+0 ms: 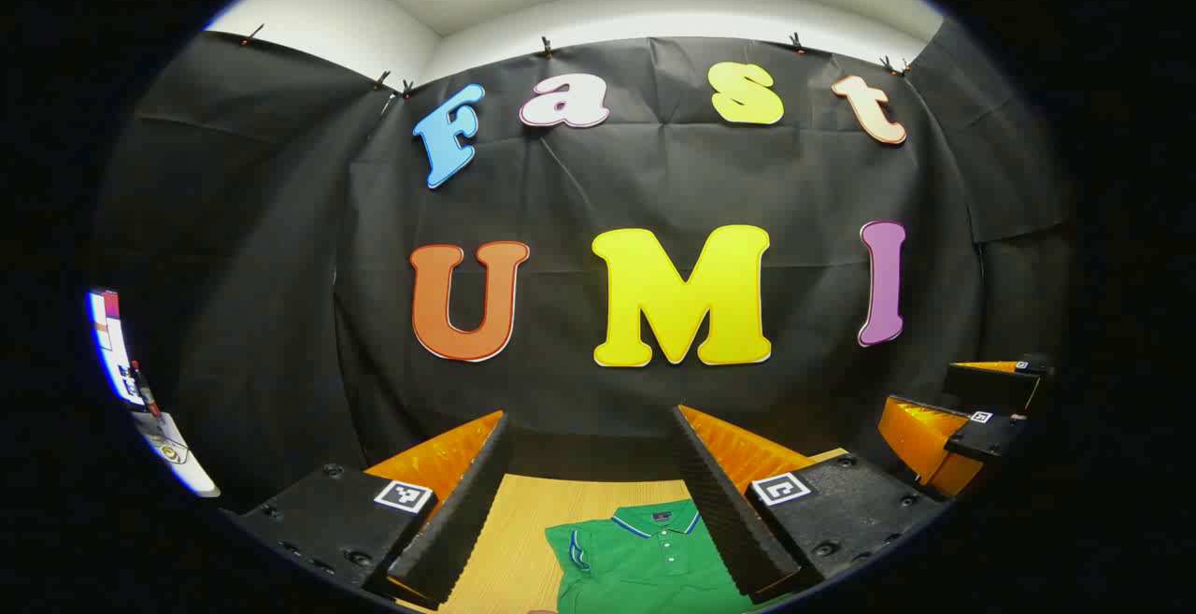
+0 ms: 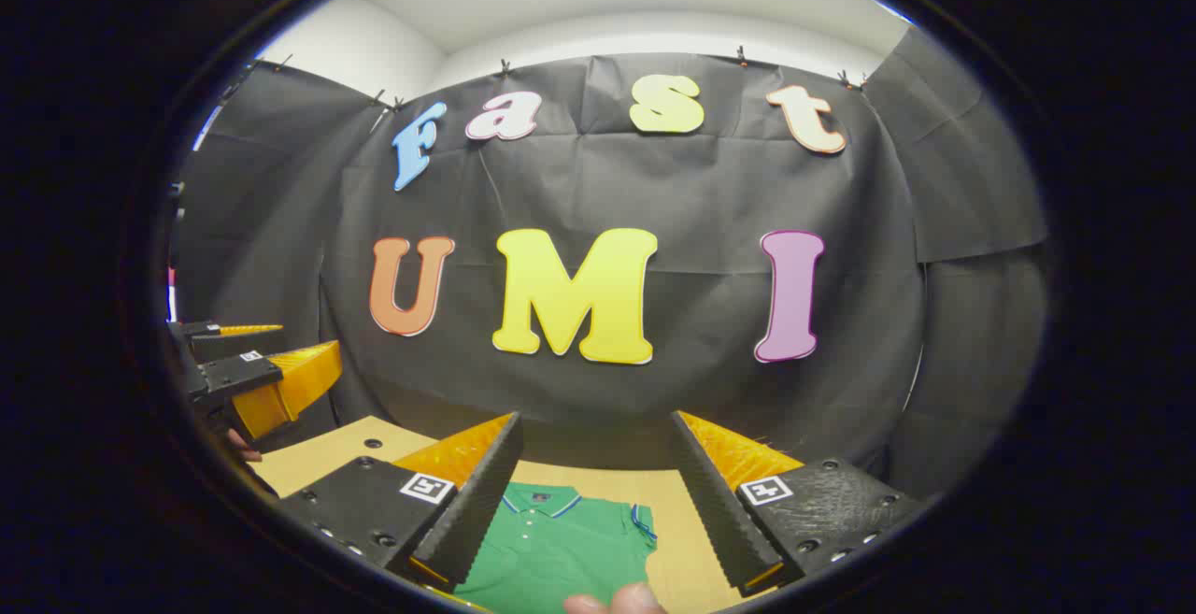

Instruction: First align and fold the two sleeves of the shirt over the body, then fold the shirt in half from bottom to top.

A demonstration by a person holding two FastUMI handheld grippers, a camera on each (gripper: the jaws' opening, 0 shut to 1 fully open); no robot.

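Both our tongs, left [image 1: 591,492] and right [image 2: 598,492], are wide open, holding nothing above the green shirt [image 1: 645,558] on the table [image 1: 514,530]. We should go down and pinch each sleeve edge neatly.

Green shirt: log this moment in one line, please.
stage: before first fold | shirt: flat on table, sleeves unfolded | left gripper: open, raised | right gripper: open, raised

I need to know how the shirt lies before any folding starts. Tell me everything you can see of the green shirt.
The green shirt is a polo of soft knit-looking fabric, with a blue-striped collar, a buttoned placket and blue-edged short sleeves. It lies flat, face up on the wooden table, collar toward the booth wall. Its lower part is out of view. No claw touches it; both hang open above it.
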